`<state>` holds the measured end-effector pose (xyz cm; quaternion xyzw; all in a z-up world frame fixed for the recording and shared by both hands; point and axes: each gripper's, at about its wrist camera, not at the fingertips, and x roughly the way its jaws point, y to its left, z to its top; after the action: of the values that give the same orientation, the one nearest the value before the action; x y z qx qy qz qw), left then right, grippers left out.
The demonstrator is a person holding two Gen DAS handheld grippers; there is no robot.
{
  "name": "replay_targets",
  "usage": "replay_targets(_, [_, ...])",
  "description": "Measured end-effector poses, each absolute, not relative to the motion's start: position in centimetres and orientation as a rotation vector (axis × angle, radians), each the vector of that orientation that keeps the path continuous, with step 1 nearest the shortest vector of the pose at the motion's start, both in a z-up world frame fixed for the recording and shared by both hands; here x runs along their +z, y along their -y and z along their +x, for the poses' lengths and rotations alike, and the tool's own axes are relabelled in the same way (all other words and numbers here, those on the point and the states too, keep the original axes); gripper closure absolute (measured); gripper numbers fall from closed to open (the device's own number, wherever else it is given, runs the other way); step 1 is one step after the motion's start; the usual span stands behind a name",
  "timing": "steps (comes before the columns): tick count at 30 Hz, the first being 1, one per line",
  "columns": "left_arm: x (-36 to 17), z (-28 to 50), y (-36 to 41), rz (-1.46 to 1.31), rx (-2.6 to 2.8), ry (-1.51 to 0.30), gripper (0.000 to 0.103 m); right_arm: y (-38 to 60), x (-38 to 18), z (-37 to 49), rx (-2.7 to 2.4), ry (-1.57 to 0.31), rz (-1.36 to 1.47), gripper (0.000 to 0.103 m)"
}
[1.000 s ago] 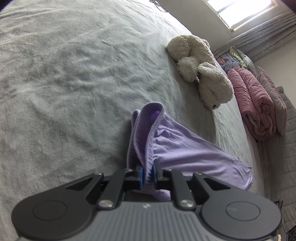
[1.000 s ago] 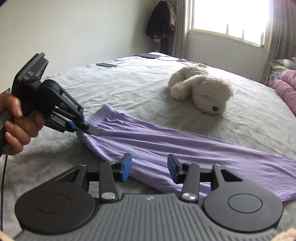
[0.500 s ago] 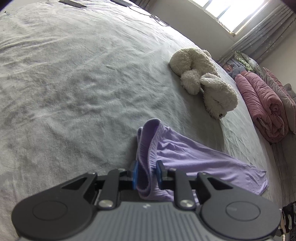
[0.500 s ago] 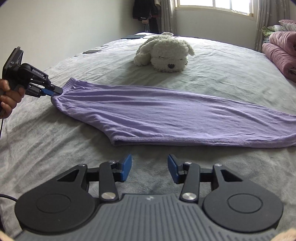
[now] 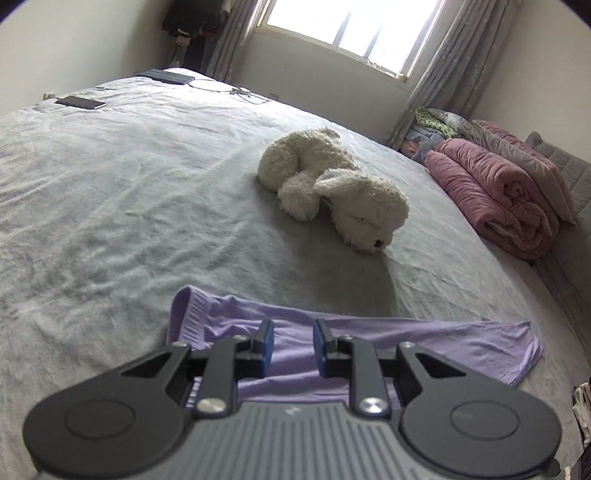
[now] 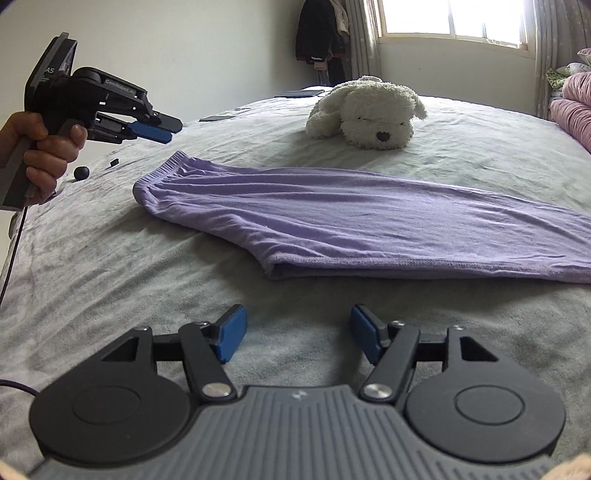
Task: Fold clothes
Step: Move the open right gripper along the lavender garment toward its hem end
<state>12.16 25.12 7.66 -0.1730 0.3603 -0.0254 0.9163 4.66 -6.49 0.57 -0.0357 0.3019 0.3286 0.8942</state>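
Left gripper (image 6: 162, 129) has let go of the waistband it was pinching a second ago and is now lifted clear, hanging in the air left of and above the purple pants (image 6: 354, 218); its jaws are opening, narrow gap, nothing between them. Person's hand (image 6: 44, 155) is gripping its handle. Right gripper (image 6: 297, 332) was over the fabric before; now it is hovering over bare cover just in front of the pants' near folded edge, jaws opening wide, nothing between them.

Pants are lying flat and stretched out, waistband at left end, legs running right, not touching either gripper. Just behind the pants: white plush dog (image 6: 369, 110). All on a grey bed cover (image 6: 110, 266). Behind the pants, window (image 6: 450, 18) with curtains; right of the pants, rolled pink blanket (image 5: 495, 195).
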Motion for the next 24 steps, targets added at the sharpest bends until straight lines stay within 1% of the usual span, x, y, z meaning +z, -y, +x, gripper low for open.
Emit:
replay_targets(3, [5.5,14.3,-24.1,-0.372,-0.020,-0.813,0.080,6.4,0.6,4.6,0.678,-0.622,-0.082,0.035])
replay_targets(7, [3.6,16.0,-23.6,-0.317,0.021,-0.826,0.080,6.4,0.6,4.5,0.677,-0.620,-0.084,0.035])
replay_targets(12, [3.3,16.7,-23.7,-0.289,0.061,-0.797,0.080,6.6,0.6,4.7,0.687,-0.625,-0.067,0.032])
replay_targets(17, [3.2,16.9,-22.5,-0.173,0.080,-0.770,0.080,6.6,0.8,4.8,0.689,-0.630,-0.061,0.032])
replay_targets(20, [3.2,17.1,-23.2,-0.193,0.084,-0.767,0.081,6.6,1.3,4.9,0.682,-0.633,-0.048,0.032])
replay_targets(24, [3.7,17.0,-24.3,-0.256,0.084,-0.760,0.081,7.8,3.6,5.4,0.679,-0.581,0.050,0.033])
